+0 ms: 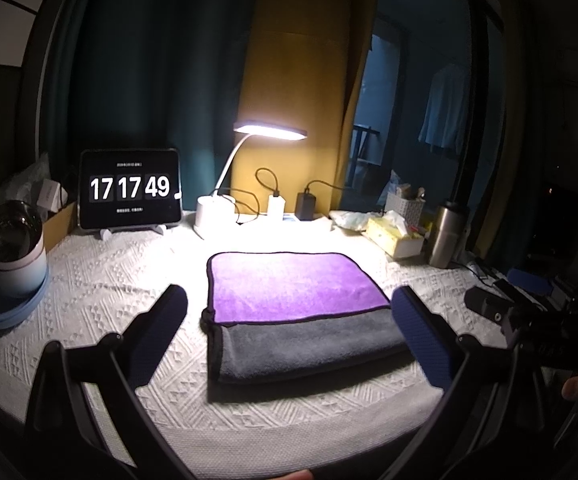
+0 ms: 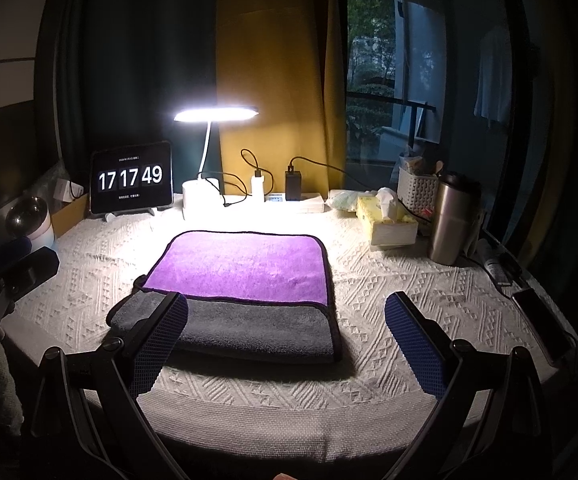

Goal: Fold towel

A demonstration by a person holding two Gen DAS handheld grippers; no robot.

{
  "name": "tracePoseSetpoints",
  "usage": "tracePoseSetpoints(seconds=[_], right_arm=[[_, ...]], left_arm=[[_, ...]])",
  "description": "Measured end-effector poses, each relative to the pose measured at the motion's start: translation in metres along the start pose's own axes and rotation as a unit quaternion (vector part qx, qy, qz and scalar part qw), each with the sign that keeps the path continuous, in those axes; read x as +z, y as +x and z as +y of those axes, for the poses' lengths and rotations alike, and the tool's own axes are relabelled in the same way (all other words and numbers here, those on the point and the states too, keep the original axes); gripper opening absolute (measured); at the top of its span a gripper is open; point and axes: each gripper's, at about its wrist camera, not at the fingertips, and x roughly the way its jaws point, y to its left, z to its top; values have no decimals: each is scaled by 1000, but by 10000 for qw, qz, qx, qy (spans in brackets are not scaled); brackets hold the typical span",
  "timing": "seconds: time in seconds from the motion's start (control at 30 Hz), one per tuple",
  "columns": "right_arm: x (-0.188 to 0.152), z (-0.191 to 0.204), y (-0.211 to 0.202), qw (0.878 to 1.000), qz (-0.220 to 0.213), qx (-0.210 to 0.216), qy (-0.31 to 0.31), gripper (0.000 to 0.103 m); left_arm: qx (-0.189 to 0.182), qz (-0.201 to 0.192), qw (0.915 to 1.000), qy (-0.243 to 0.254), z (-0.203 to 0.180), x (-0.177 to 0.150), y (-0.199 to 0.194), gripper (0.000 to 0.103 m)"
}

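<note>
A towel [image 1: 297,312] lies flat on the white tablecloth, purple on top with its near part folded over to show a grey side. It also shows in the right wrist view [image 2: 245,292]. My left gripper [image 1: 289,320] is open and empty, held above the near grey fold, its blue-padded fingers on either side of the towel. My right gripper [image 2: 287,324] is open and empty, its left finger over the grey fold's left part, its right finger off the towel's right edge.
At the back stand a tablet clock [image 1: 129,189], a lit desk lamp [image 1: 271,130], chargers [image 1: 304,206], a tissue box [image 2: 387,222] and a steel flask [image 2: 453,220]. A round white device [image 1: 13,244] stands at left. A phone [image 2: 541,324] lies at right.
</note>
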Motion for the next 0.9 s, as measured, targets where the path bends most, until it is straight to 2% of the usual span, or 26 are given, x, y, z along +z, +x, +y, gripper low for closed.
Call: tracePoseSetpoints(seconds=[0.6,0.9], right_arm=[[-4,-12,38,9993,373,44,67,100],[-8,-22,62,9982,586,93,108,92]], left_arm=[[83,556,9983,-154,9,-11,44,102],[139,910,9956,-162,16,-16,69,102]])
